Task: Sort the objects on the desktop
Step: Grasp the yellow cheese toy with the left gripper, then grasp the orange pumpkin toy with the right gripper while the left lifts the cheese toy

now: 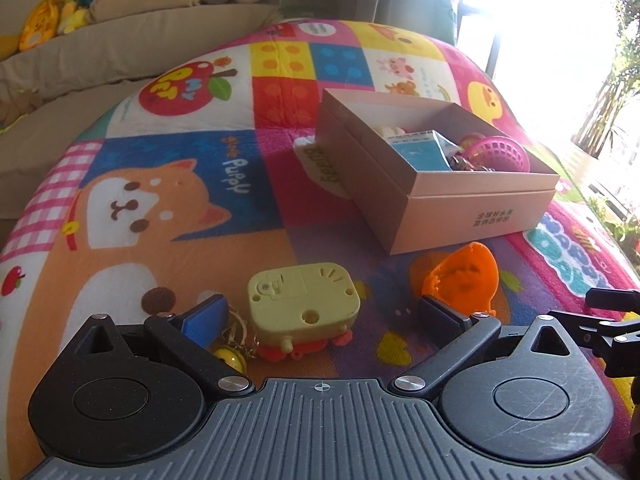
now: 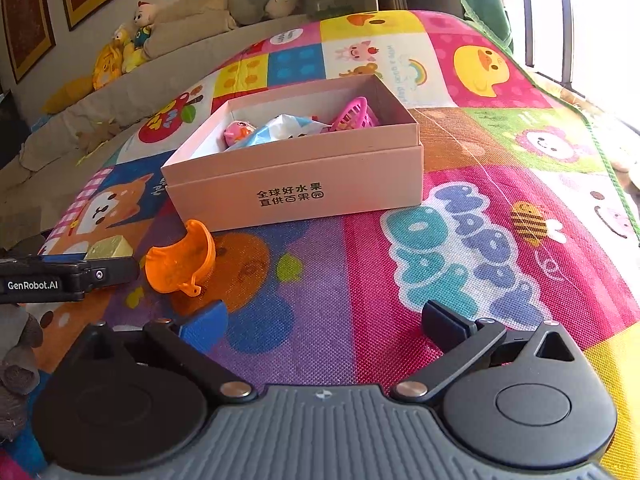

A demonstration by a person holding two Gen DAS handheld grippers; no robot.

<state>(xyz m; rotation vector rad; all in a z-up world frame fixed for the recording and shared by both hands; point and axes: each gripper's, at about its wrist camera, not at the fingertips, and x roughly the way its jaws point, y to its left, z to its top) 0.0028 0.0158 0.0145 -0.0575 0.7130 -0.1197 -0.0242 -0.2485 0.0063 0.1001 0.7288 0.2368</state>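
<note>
A pale yellow toy (image 1: 302,300) with red feet and a keychain bell lies on the colourful mat, between the fingers of my open left gripper (image 1: 320,316); only its corner (image 2: 110,247) shows in the right wrist view. An orange plastic scoop (image 1: 460,278) lies to its right, also in the right wrist view (image 2: 180,260). A pink cardboard box (image 1: 472,196) (image 2: 296,184) behind them holds a pink basket (image 2: 354,116), a blue packet (image 1: 420,152) and small toys. My right gripper (image 2: 324,320) is open and empty over the mat, right of the scoop.
The left gripper's body (image 2: 60,276) shows at the left edge of the right wrist view. A beige sofa (image 1: 120,40) with plush toys runs behind the mat. A bright window (image 1: 540,20) is at the right.
</note>
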